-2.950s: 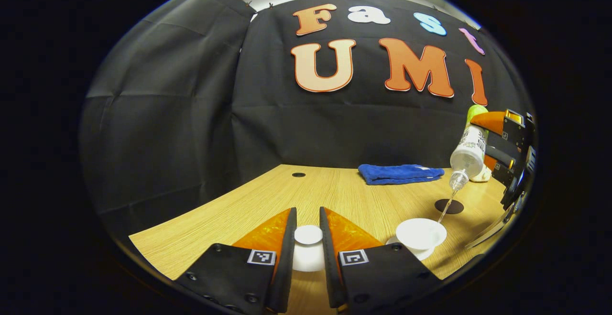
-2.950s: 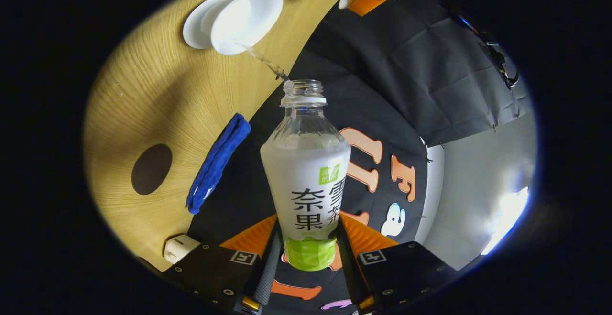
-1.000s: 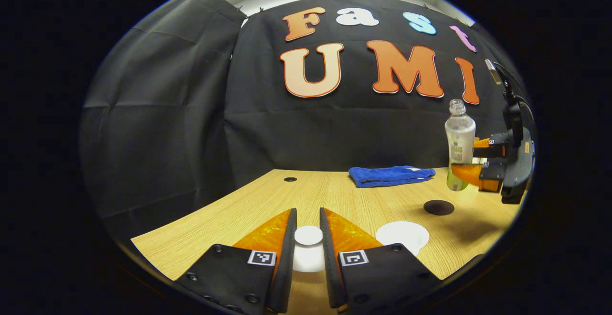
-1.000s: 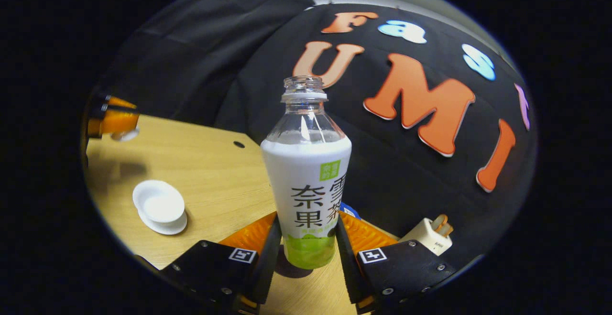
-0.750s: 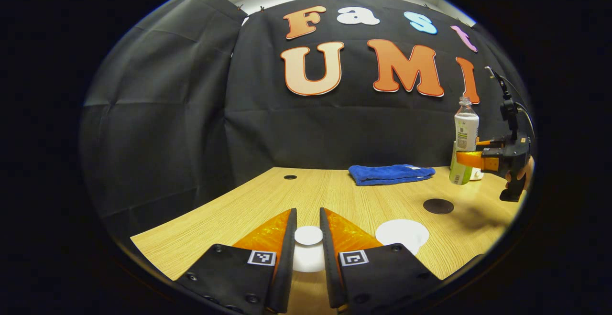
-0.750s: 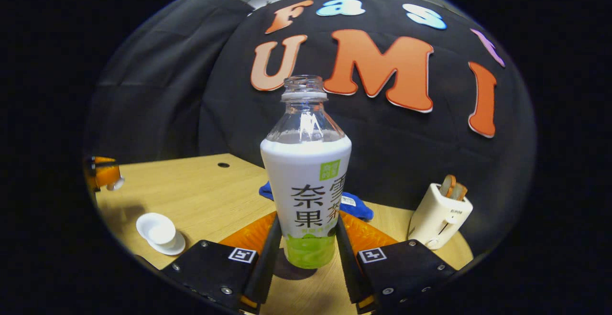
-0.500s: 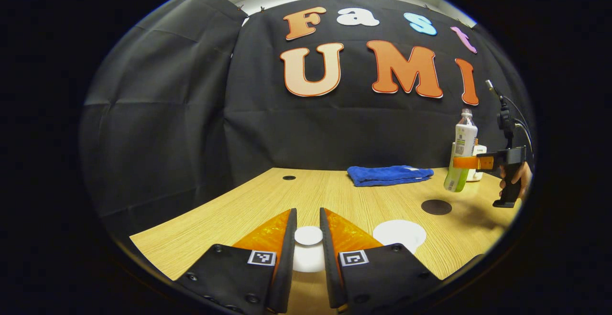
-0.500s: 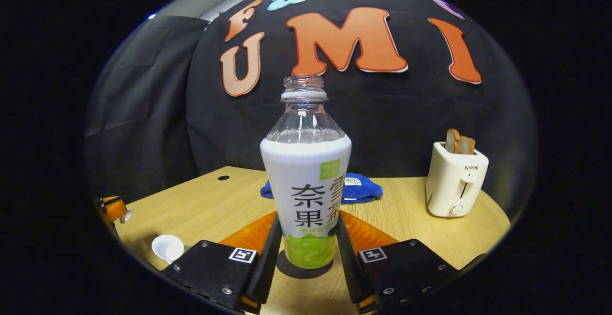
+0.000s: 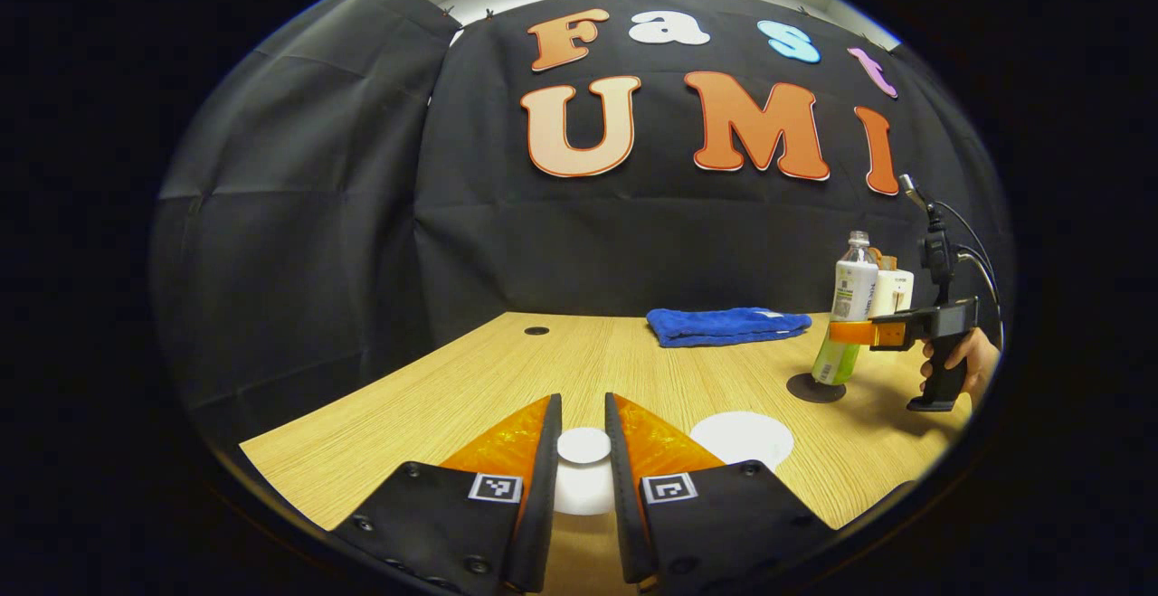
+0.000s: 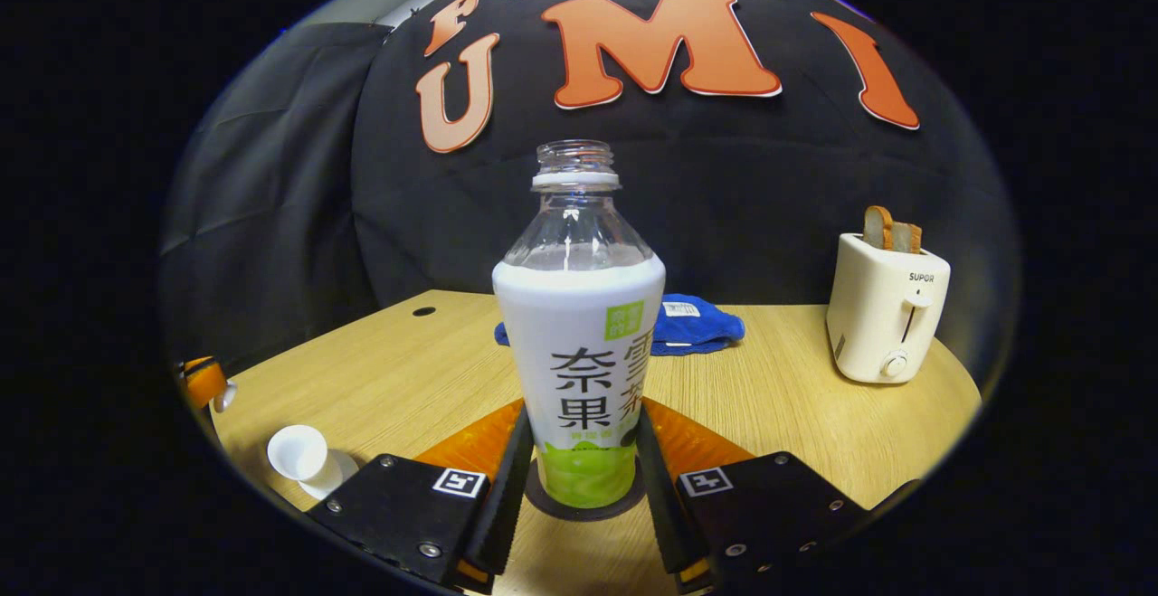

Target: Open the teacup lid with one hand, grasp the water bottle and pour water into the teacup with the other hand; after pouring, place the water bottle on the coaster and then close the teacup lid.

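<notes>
My left gripper [image 9: 583,429] is shut on the knob of the white teacup lid [image 9: 582,465], held above the table. The open white teacup [image 9: 742,439] sits just right of it, and appears again at the lower left [image 10: 298,453] of the right gripper view. My right gripper [image 10: 579,438] is shut on the uncapped water bottle [image 10: 579,343], which stands upright on the dark round coaster [image 10: 540,503]. In the left gripper view the bottle [image 9: 843,320] rests on the coaster [image 9: 805,390], with a hand [image 9: 959,363] holding the right gripper [image 9: 855,332].
A folded blue cloth [image 9: 728,325] lies at the back of the wooden table [image 9: 434,406]. A white toaster [image 10: 887,307] with bread slices stands at the back right. A small hole [image 9: 536,331] marks the tabletop at the back left.
The right gripper turned the bottle from pouring to upright, carried it away from the cup and lowered it onto the coaster. The left gripper kept hold of the lid, drifting slightly.
</notes>
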The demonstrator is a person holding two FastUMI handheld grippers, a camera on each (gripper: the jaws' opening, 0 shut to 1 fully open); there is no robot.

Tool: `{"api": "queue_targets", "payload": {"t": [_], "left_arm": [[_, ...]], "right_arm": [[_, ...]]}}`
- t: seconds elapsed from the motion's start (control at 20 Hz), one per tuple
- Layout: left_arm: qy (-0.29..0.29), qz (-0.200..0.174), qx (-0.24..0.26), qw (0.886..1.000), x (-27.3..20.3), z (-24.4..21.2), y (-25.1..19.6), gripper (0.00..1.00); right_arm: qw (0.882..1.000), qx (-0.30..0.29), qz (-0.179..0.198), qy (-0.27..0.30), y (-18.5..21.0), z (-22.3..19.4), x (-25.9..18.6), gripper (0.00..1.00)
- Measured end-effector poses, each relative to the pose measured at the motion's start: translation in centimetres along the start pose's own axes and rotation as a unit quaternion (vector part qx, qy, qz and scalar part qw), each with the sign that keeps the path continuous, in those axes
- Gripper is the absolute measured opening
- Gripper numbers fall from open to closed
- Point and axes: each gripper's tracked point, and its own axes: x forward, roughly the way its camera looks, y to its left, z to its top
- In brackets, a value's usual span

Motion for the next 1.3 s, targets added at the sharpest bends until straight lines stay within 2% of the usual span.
{"api": "queue_targets", "payload": {"t": [0.3, 0.35, 0.4, 0.5, 0.55, 0.6, 0.75, 0.9, 1.1, 1.3], "left_arm": [[-0.002, -0.003, 0.008, 1.000, 0.1, 0.6, -0.8, 0.34], [-0.005, -0.009, 0.005, 1.000, 0.1, 0.9, -1.3, 0.31], [-0.008, -0.013, 0.002, 1.000, 0.2, 1.2, -1.7, 0.34], [-0.017, -0.028, -0.007, 0.999, 0.5, 1.8, -3.0, 0.34], [-0.023, -0.037, -0.011, 0.999, 0.6, 2.0, -3.7, 0.34], [-0.025, -0.046, -0.017, 0.999, 0.8, 2.2, -4.5, 0.34], [-0.028, -0.069, -0.024, 0.997, 1.3, 2.6, -6.6, 0.34], [-0.031, -0.089, -0.029, 0.995, 1.9, 2.7, -8.7, 0.34], [-0.011, -0.090, -0.018, 0.996, 3.2, 1.3, -10.4, 0.34], [0.005, -0.098, 0.007, 0.995, 4.0, -0.8, -12.0, 0.34]], "right_arm": [[1.000, -0.011, 0.000, 0.006, 0.0, -1.0, 0.6, 0.63], [1.000, -0.010, 0.001, 0.007, 0.0, -1.0, 0.6, 0.65], [1.000, -0.009, 0.000, 0.010, 0.0, -1.2, 0.7, 0.63], [1.000, -0.018, -0.006, 0.019, -0.4, -1.7, 0.6, 0.70], [0.999, -0.022, -0.010, 0.020, -0.6, -1.7, 0.5, 0.80], [1.000, -0.023, -0.010, 0.017, -0.5, -1.6, 0.3, 0.84], [1.000, -0.014, 0.004, -0.002, 0.1, -0.5, -1.0, 0.96], [0.999, -0.020, 0.012, -0.024, 0.4, 0.6, -2.8, 0.98], [0.999, -0.012, 0.025, -0.039, 0.5, 0.9, -5.2, 0.98], [0.998, -0.018, 0.017, -0.054, -0.5, 1.2, -7.6, 0.97]]}}
